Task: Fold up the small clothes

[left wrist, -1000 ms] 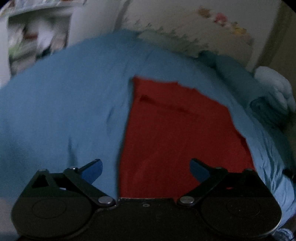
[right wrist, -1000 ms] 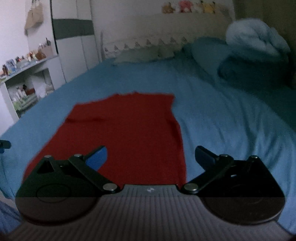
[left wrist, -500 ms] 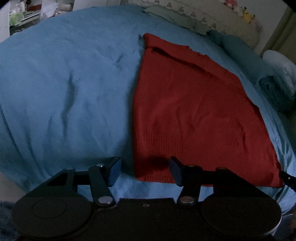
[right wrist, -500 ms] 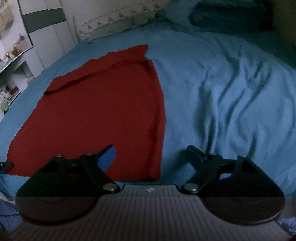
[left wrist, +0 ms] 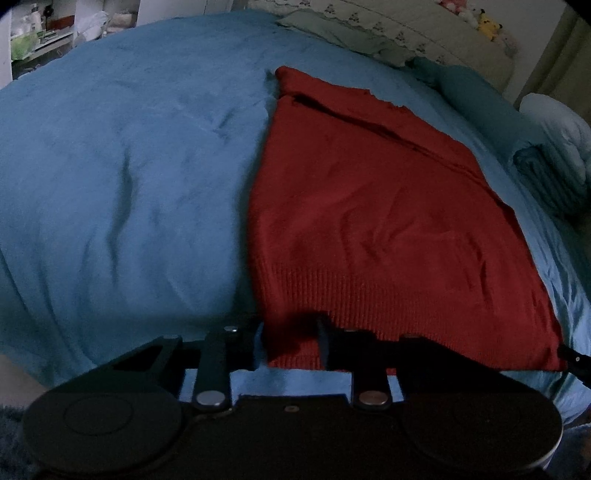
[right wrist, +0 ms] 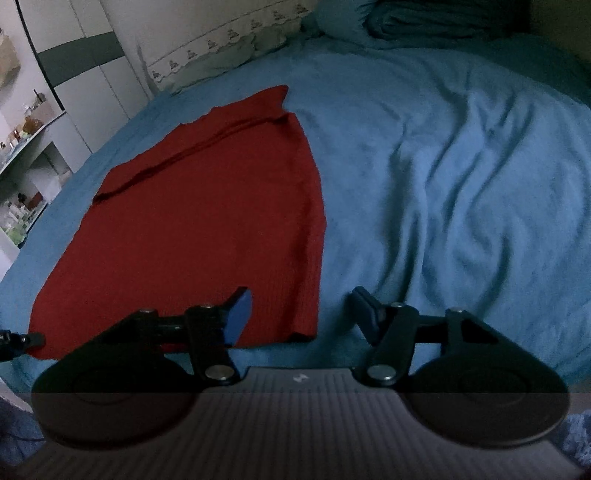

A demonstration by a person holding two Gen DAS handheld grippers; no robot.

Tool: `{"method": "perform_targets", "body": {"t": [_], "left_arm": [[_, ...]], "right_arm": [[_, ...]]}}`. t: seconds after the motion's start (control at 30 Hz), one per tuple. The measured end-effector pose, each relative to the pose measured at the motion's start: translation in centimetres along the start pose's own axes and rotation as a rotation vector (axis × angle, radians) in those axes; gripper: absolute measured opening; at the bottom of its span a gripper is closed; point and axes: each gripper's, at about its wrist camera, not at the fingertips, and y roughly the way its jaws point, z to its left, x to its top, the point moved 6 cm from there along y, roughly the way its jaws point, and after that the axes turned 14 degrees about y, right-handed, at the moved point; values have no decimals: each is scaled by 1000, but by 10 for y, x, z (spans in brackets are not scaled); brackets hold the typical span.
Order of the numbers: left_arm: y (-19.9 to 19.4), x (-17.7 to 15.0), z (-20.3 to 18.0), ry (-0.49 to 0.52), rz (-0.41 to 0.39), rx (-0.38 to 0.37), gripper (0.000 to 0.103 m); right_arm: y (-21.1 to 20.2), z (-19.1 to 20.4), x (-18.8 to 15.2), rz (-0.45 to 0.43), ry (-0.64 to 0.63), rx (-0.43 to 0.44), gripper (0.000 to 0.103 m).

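A red knitted garment (left wrist: 369, 221) lies flat on a blue bedspread (left wrist: 129, 184), its ribbed hem toward me. My left gripper (left wrist: 290, 343) is at the hem's near left corner; its jaws have narrowed around the cloth, which bunches between them. In the right wrist view the garment (right wrist: 207, 229) lies left of centre. My right gripper (right wrist: 301, 314) is open, low over the hem's near right corner, with the cloth's edge between the fingers. The blue left pad (right wrist: 238, 314) is over the red cloth.
Pillows and a rolled blue blanket (left wrist: 546, 162) lie at the head of the bed. A headboard with plush toys (left wrist: 487, 22) is behind. White shelves (right wrist: 26, 166) with small items stand beside the bed. The bedspread (right wrist: 461, 203) is wrinkled to the right.
Both grippers have dropped and moved in to the garment's near hem. The left jaws have narrowed onto the left corner. The right jaws have narrowed a little but stay open.
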Motion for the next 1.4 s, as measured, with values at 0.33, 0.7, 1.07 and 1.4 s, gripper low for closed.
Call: {"method": "perform_targets", "body": {"t": [0.33,0.7,1.07,1.4], "left_arm": [[-2,-1,2,12,20,5,5],[-78,87,4,-29,-196,-105,4],[-11,319,27,-52,-295,-24,4],[204,393,78,-259,-153,56,4]], "right_arm": [[-1,6,-1,-5,-72,-19,22],[-36,57,65,-39,-37,190,21],[61,178,283,-96,13,235,21],[301,192,360,-42,63,67,21]]}}
